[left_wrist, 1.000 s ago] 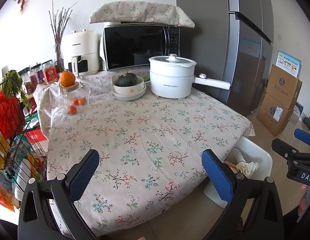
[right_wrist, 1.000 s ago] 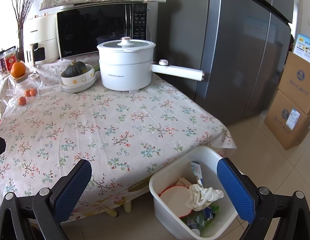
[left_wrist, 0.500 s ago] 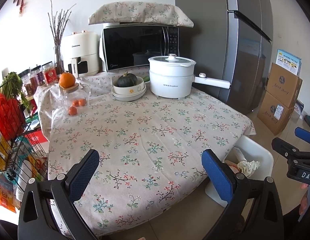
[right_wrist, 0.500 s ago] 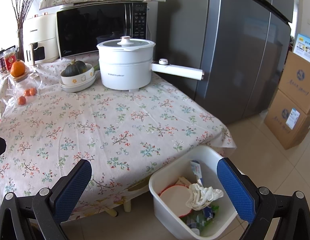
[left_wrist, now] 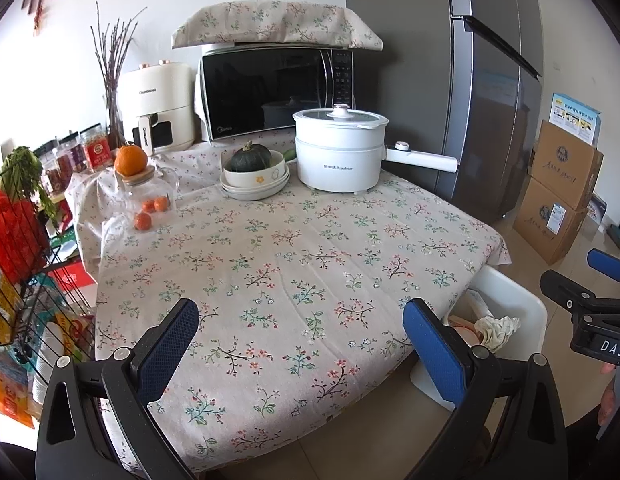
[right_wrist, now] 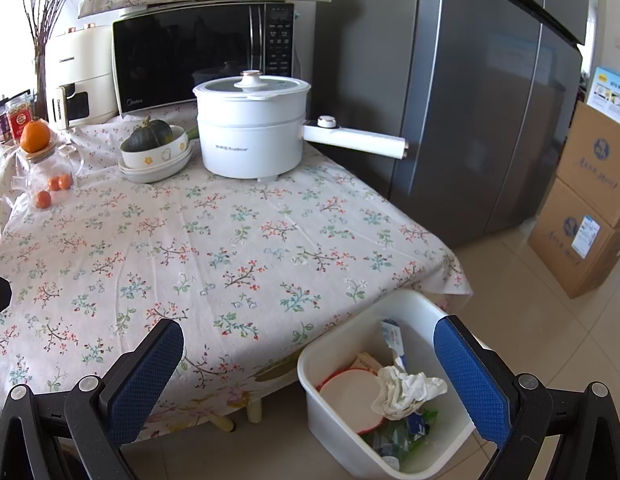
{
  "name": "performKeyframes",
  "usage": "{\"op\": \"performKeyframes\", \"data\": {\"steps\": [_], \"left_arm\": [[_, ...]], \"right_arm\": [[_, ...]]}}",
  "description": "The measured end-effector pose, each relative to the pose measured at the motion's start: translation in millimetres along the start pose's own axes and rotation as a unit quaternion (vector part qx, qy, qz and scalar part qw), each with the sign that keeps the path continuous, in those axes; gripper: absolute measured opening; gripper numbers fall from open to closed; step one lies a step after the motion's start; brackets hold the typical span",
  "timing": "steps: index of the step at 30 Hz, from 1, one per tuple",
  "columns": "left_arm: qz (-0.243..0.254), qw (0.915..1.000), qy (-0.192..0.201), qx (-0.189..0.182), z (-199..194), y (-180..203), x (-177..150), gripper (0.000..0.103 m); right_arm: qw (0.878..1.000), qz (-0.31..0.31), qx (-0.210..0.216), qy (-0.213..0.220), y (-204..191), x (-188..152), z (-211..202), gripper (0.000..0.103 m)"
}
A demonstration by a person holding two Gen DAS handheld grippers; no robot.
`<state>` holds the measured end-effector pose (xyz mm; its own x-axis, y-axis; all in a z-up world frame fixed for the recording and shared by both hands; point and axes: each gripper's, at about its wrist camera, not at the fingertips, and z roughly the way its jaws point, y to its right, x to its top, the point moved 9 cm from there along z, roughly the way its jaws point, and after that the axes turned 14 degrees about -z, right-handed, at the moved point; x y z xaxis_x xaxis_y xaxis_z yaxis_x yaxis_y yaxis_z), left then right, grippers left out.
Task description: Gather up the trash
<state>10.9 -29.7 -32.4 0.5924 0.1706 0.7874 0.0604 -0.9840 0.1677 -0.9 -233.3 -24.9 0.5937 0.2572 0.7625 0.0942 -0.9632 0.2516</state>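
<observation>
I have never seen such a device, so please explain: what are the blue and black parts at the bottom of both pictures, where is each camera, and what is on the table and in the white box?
No robot arm is here: a person holds a two-finger gripper in each hand, and each carries a forward-looking fisheye camera. One picture comes from the left gripper, the other from the right gripper. The blue pads are the fingers. Both grippers are open and hold nothing.

The table has a flowered cloth. On it stand a white electric pot, a bowl with a dark green squash, and a glass jar with an orange on top. Behind is a microwave.

On the floor beside the table is the white bin. It holds trash, including a crumpled tissue.
</observation>
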Motion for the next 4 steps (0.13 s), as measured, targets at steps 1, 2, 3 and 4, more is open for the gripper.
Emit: {"op": "performKeyframes", "data": {"steps": [1,2,3,4], "left_arm": [[0.002,1.0000,-0.003,0.000,2.1,0.2,-1.0,0.103],[0.005,1.0000,-0.006,0.000,4.5,0.1,-2.0,0.103],[0.006,0.9999,-0.010,0.001,6.6,0.3,-3.5,0.103],[0.007,0.9999,-0.015,-0.001,9.7,0.2,-4.2,0.103]], "right_arm": [[1.000,0.000,0.000,0.000,-0.1,-0.1,0.0,0.103],[1.000,-0.001,0.000,0.000,-0.2,-0.2,0.2,0.103],[1.000,-0.001,0.000,-0.001,0.0,-0.3,0.4,0.103],[1.000,-0.001,0.000,-0.002,-0.1,-0.9,1.1,0.103]]}}
